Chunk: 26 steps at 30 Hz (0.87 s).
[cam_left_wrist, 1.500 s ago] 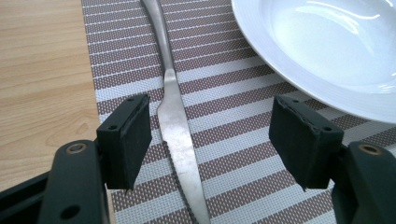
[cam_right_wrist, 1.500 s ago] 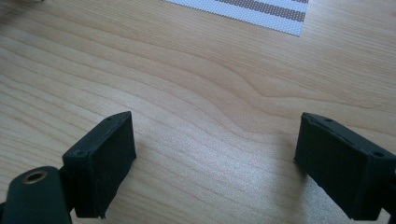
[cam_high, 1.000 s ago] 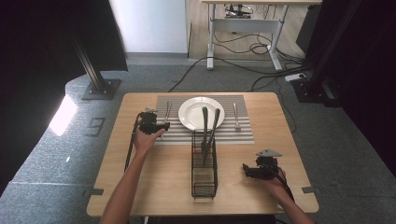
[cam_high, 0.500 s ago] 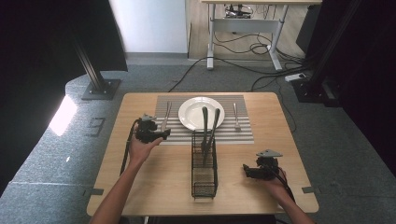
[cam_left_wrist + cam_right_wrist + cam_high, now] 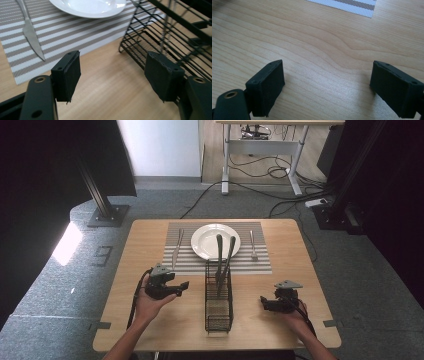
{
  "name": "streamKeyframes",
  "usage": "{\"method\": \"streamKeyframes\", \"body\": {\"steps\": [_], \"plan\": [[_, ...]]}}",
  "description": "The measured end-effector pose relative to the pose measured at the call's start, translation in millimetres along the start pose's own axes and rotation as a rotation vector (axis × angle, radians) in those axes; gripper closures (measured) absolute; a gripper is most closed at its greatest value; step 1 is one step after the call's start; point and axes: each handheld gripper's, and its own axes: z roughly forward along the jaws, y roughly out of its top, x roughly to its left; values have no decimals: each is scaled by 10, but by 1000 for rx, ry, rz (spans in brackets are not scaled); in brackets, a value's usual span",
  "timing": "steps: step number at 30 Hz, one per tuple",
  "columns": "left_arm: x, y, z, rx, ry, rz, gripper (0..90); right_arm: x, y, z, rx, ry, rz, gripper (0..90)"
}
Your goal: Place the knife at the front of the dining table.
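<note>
One plate (image 5: 216, 241) sits on one striped mat (image 5: 260, 263), with one knife (image 5: 177, 249) to its left and one fork (image 5: 253, 245) to its right. One wire rack (image 5: 218, 296) on the table (image 5: 300, 270) holds two dark utensils (image 5: 224, 259). Both grippers stand spread and empty. Since a second ago the left gripper (image 5: 176, 287) has drawn back from the knife toward the rack; the right gripper (image 5: 263, 303) stays put

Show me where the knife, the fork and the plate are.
knife (image 5: 177, 249), high view, middle of the blade.
fork (image 5: 253, 245), high view, middle of the handle.
plate (image 5: 201, 246), high view, bare left rim.
</note>
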Motion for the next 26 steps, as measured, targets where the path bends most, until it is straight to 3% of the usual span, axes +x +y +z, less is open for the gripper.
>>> {"method": "streamKeyframes", "body": {"steps": [5,14,26], "plan": [[-67,-127,-136,-13,-16,3,293,-8,-3,1,0,6,0,123],[-49,-353,-238,-2,-18,-18,292,-2,-7,-2,-3,1,3,126],[-42,-370,-225,0,-10,-10,291,-6,-13,-1,-7,2,3,123]]}}
